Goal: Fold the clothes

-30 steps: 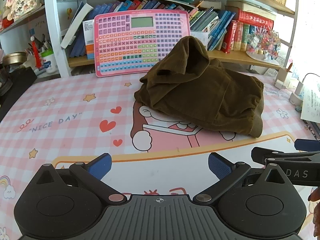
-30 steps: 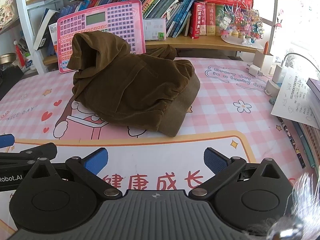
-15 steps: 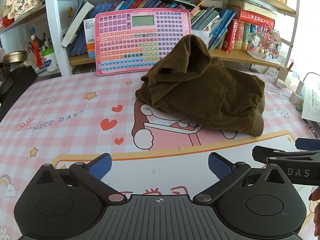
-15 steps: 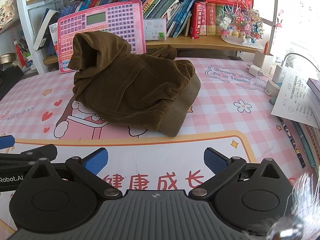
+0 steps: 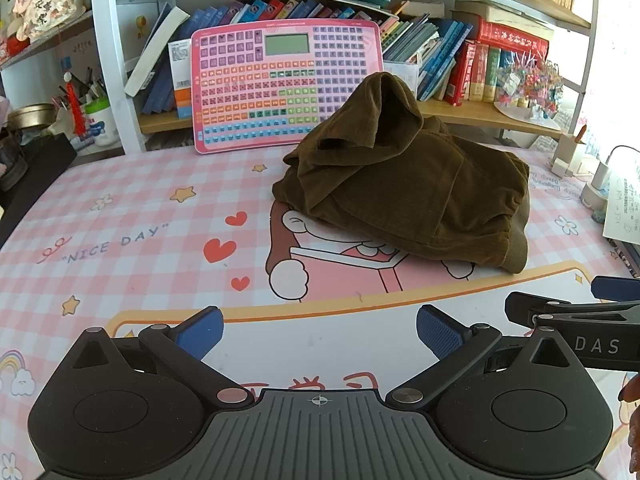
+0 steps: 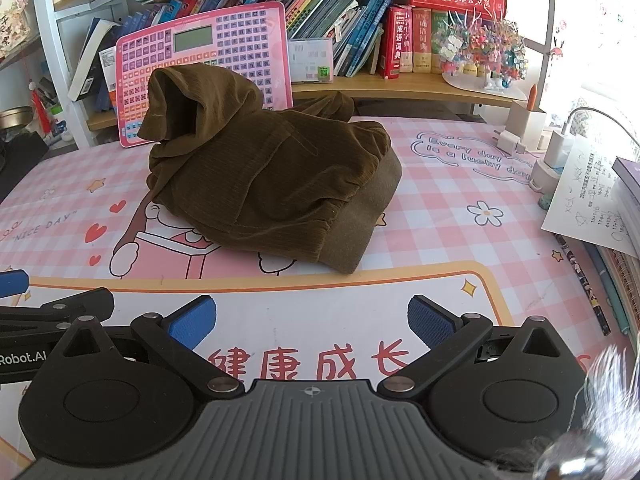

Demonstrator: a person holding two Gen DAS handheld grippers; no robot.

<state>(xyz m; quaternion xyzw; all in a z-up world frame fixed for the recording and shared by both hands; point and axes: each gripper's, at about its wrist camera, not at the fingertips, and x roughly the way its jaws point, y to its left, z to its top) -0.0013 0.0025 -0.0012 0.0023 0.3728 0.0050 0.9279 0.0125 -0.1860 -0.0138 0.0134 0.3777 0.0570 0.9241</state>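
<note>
A brown corduroy garment (image 5: pixel 404 188) lies crumpled in a heap on the pink cartoon desk mat (image 5: pixel 132 216), with one part standing up like a hood. The right wrist view shows the same garment (image 6: pixel 272 184), its ribbed hem toward me. My left gripper (image 5: pixel 319 330) is open near the mat's front edge, well short of the cloth, with nothing between its blue pads. My right gripper (image 6: pixel 311 322) is open too, beside the left one and just as far from the garment. Each gripper's arm shows at the edge of the other's view.
A pink keyboard toy (image 5: pixel 286 84) leans on the bookshelf (image 5: pixel 480 64) behind the garment. Chargers and a cable (image 6: pixel 560 144), papers (image 6: pixel 588 196), pens and notebooks (image 6: pixel 608 288) line the right side. A pen cup (image 5: pixel 94 120) and dark items stand at the left.
Both grippers have crept slightly toward the garment, staying open. The garment has not moved.
</note>
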